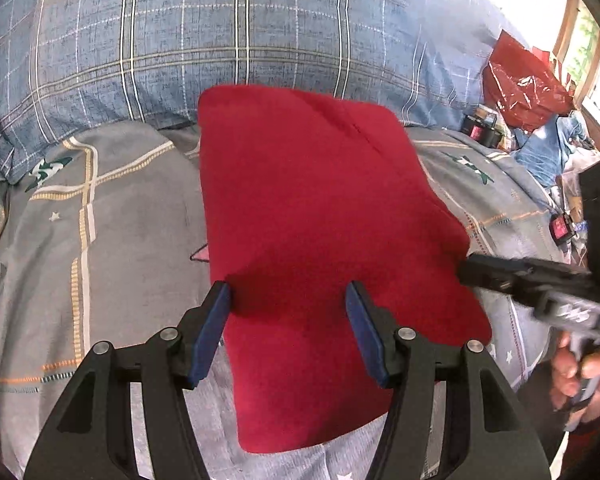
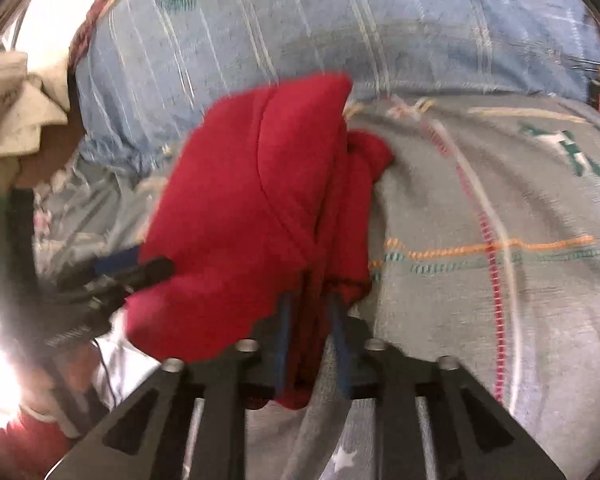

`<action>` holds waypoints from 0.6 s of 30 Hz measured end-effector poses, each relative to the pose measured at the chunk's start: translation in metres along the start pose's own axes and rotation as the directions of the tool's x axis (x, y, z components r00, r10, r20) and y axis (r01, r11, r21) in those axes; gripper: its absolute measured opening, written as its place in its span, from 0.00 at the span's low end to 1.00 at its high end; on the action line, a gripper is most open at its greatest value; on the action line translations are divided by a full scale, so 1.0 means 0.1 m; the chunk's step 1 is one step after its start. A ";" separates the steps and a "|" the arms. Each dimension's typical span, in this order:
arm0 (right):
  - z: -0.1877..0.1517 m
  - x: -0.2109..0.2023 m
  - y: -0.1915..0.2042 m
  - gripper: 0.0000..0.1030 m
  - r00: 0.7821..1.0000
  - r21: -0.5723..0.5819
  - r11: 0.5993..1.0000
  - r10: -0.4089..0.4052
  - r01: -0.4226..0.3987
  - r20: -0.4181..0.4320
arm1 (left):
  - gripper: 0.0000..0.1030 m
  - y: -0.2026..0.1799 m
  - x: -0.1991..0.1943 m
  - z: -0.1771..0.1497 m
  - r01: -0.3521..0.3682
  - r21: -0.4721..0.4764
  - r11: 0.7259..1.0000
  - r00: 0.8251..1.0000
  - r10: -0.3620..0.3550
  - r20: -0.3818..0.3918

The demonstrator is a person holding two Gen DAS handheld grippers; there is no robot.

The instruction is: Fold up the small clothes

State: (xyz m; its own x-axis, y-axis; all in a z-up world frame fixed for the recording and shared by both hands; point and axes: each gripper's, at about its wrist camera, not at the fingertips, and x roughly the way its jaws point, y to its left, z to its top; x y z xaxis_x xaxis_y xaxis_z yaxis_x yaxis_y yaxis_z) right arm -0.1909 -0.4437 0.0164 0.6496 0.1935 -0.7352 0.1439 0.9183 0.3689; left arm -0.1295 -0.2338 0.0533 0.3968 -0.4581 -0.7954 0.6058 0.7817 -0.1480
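A red garment lies folded into a rough rectangle on the grey patterned bedsheet. My left gripper is open and empty, its blue-padded fingers spread just above the garment's near half. My right gripper is shut on the garment's right edge; the red cloth bunches between its blue pads. The right gripper also shows in the left wrist view at the garment's right side. The left gripper shows in the right wrist view at the cloth's left side.
A blue plaid pillow or duvet lies behind the garment. A red plastic bag, dark jars and blue clothes clutter the far right. A pale cloth sits at the upper left of the right wrist view.
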 end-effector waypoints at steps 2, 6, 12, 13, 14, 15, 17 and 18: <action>0.03 -0.17 0.00 0.41 0.999 0.006 1.000 0.002 -0.003 0.052 | 0.57 0.00 0.00 0.04 -0.008 0.001 1.000 1.000 0.008 0.009; 0.18 -0.30 0.20 0.42 0.994 -0.076 0.996 -0.037 0.046 0.107 | 0.57 0.02 0.01 0.13 -0.021 -0.008 1.000 1.000 0.022 0.023; 0.51 -0.10 0.45 0.44 0.989 -0.140 0.989 -0.036 0.057 0.146 | 0.68 0.08 0.05 0.28 -0.049 -0.033 0.998 0.997 0.051 0.060; 0.57 -0.02 0.47 0.44 0.989 -0.139 0.989 -0.036 0.055 0.141 | 0.69 0.09 0.08 0.30 -0.049 -0.036 0.998 0.997 0.051 0.057; 0.61 0.04 0.46 0.44 0.991 -0.134 0.990 -0.035 0.053 0.133 | 0.69 0.10 0.12 0.32 -0.045 -0.038 0.998 0.998 0.047 0.051; 0.64 0.10 0.46 0.44 0.991 -0.124 0.991 -0.040 0.055 0.124 | 0.71 0.11 0.15 0.33 -0.041 -0.038 0.998 0.998 0.042 0.048; 0.70 0.27 0.40 0.44 0.991 -0.095 0.991 -0.083 0.093 0.100 | 0.73 0.12 0.22 0.35 -0.030 -0.034 0.999 0.999 0.031 0.044; 0.70 0.34 0.38 0.44 0.992 -0.093 0.990 -0.097 0.105 0.086 | 0.74 0.12 0.26 0.35 -0.023 -0.031 0.999 0.999 0.024 0.040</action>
State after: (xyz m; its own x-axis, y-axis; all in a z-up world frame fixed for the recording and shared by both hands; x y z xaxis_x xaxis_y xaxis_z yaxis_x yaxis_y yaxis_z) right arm -0.1106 -0.4267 0.0451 0.6942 0.0734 -0.7160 0.1409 0.9617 0.2351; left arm -0.0880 -0.2512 0.0514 0.4384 -0.4558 -0.7746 0.5748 0.8047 -0.1482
